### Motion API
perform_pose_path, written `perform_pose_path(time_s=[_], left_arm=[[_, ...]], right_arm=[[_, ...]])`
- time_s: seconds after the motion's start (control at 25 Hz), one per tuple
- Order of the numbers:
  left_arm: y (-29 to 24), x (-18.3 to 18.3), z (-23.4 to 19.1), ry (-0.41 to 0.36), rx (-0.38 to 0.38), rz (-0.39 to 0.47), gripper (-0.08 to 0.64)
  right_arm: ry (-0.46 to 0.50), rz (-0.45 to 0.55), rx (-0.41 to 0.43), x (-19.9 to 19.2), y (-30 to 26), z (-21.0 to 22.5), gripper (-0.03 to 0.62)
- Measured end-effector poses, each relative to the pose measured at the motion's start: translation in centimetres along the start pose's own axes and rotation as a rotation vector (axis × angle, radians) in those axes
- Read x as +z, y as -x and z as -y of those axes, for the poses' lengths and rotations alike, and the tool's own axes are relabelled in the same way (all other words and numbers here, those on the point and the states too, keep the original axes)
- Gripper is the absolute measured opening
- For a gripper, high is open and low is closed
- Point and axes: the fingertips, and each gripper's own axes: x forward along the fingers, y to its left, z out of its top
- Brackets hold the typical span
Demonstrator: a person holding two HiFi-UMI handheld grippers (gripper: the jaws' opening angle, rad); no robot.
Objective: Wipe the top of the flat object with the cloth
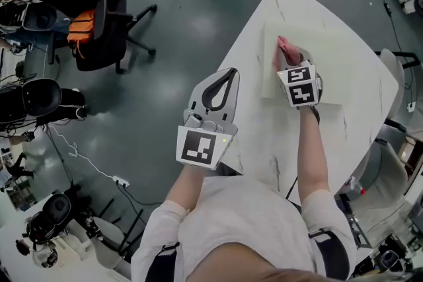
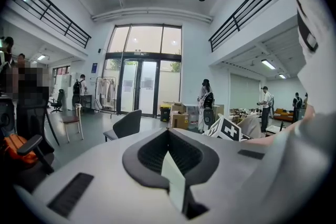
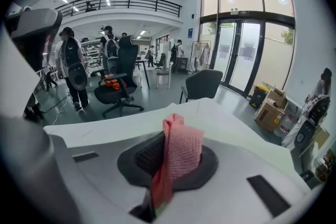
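- Jaws of the right gripper (image 1: 286,61) are pressed together on a pink knitted cloth (image 3: 181,150). A bunched fold sticks up past the tips and the rest trails down between the dark pads.
- That cloth sits at the left part of the pale, greenish-white flat rectangular board (image 1: 330,53), apparently touching its top. I judge the wipe is under way or about to start.
- Soft and limp, the cloth should drag and fold over rather than slide flat. A grip low on the bunch, as now, keeps enough fabric under the tips to sweep with.
- The board looks thin, stiff and light, so a hard push could shift it. Light, even pressure seems wise.
- Under the board lies a white, grey-veined tabletop (image 1: 264,142), which reaches beyond it on every side.
- Well left of the board, at the table's edge, the left gripper (image 1: 225,81) hangs with its jaws closed and nothing gripped.
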Motion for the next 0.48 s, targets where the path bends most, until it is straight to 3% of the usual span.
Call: perform_pose_path(time_s=[0.24,0.48], left_arm=[[1.6,-0.1,-2.2,0.010,0.037,0.003,0.015],[2.6,0.3,-2.8,0.011,0.049,0.011,0.015]], right_arm=[[0.041,-0.003,0.052,1.8,-1.4,-3.9,0.031],[0.088,-0.013,0.049,1.9,-1.0,-4.6,0.031]])
